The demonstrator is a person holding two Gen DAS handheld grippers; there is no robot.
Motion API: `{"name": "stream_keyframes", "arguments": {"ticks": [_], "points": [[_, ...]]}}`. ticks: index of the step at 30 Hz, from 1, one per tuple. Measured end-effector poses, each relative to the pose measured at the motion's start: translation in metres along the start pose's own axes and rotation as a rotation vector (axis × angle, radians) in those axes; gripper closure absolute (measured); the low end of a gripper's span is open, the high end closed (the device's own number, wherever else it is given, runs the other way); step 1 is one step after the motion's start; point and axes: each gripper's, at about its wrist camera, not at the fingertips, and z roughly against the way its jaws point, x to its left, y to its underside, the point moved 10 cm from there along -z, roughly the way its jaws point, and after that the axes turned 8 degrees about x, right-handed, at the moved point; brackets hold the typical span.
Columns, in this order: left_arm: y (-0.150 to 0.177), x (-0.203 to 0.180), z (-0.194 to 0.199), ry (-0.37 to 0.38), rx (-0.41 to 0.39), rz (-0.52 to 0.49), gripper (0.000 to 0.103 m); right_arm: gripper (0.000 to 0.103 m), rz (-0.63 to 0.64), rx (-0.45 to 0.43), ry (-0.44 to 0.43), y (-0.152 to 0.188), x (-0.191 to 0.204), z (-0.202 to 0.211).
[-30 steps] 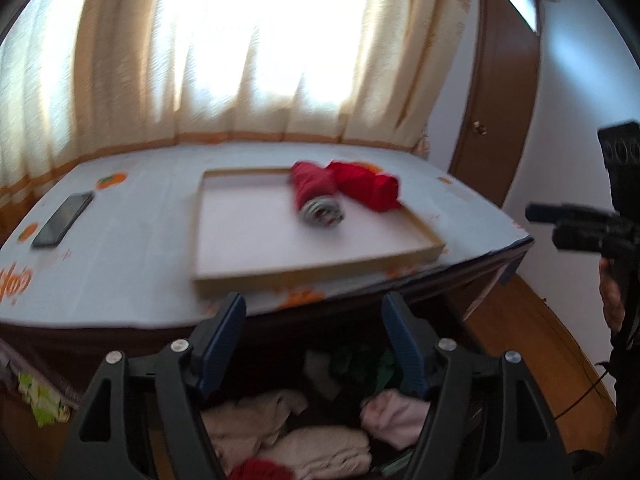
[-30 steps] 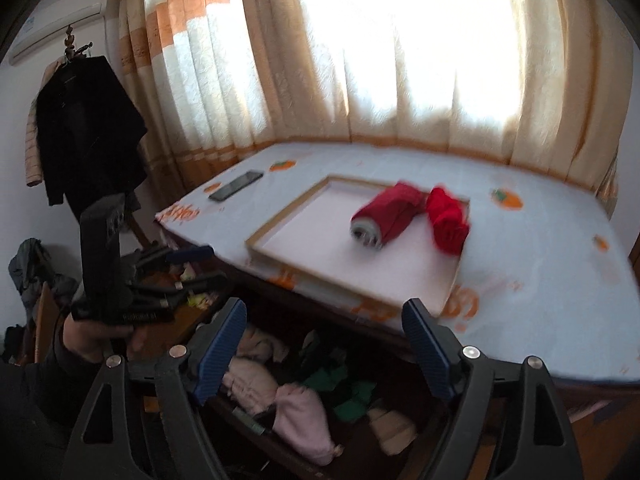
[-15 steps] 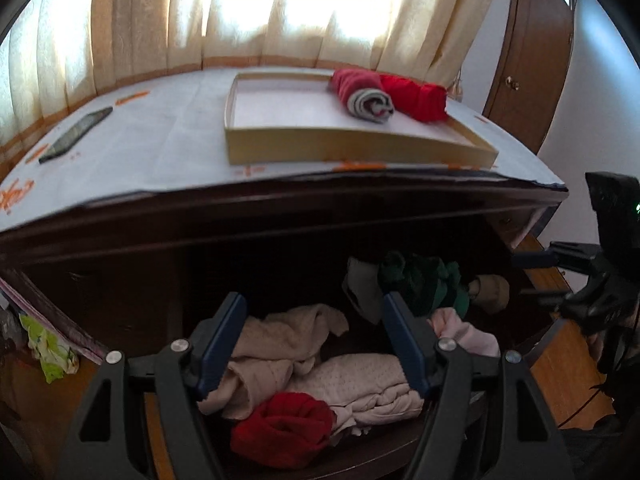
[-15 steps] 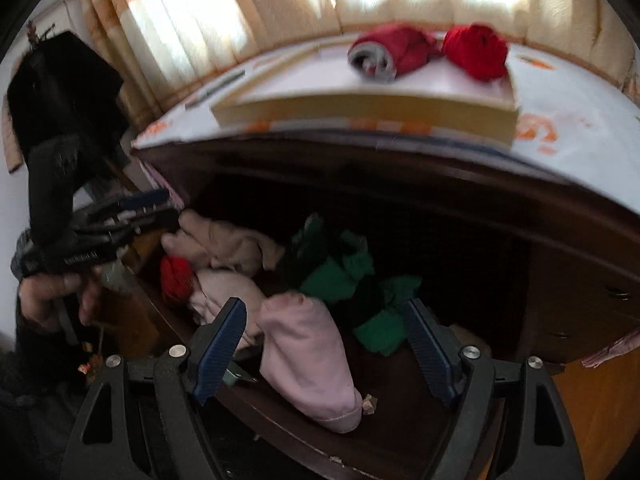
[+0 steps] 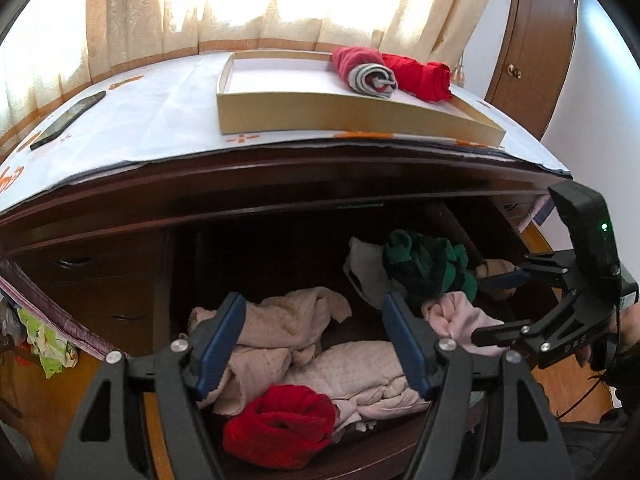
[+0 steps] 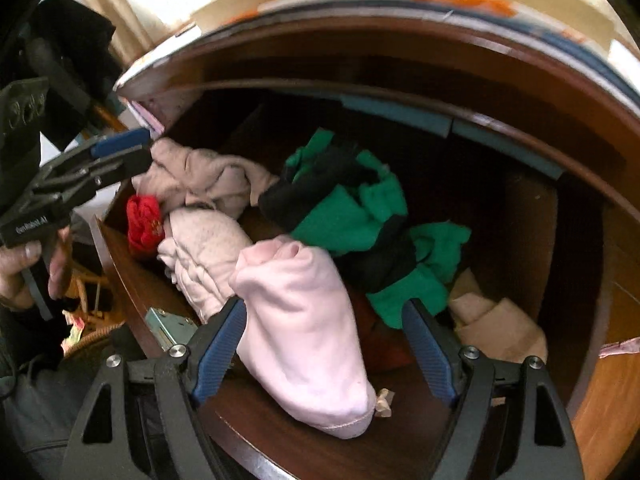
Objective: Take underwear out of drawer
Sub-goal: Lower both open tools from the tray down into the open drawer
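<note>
Underwear fills the open drawer (image 6: 132, 276): a pink piece (image 6: 308, 336) at the front, a green and black piece (image 6: 352, 216) behind it, beige pieces (image 5: 304, 352) and a red piece (image 5: 280, 428) on the left side. On the desk top, a tray (image 5: 320, 118) holds two red rolls (image 5: 392, 74). Right gripper (image 6: 324, 344) has its jaws spread around the pink piece, and I cannot tell if they touch it. Left gripper (image 5: 312, 344) is spread over the beige pieces and grips nothing.
</note>
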Motion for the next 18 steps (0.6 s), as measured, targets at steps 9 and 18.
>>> {"name": "stream_keyframes", "arguments": {"ticks": [9, 18], "points": [[0.004, 0.002, -0.007, -0.008, 0.037, -0.014, 0.032, 0.038, 0.017, 0.142, -0.101, 0.009, 0.005, -0.03], [0.001, 0.01, -0.011, -0.06, 0.095, -0.087, 0.032, 0.081, 0.105, 0.107, -0.166, 0.008, 0.022, -0.02]]}}
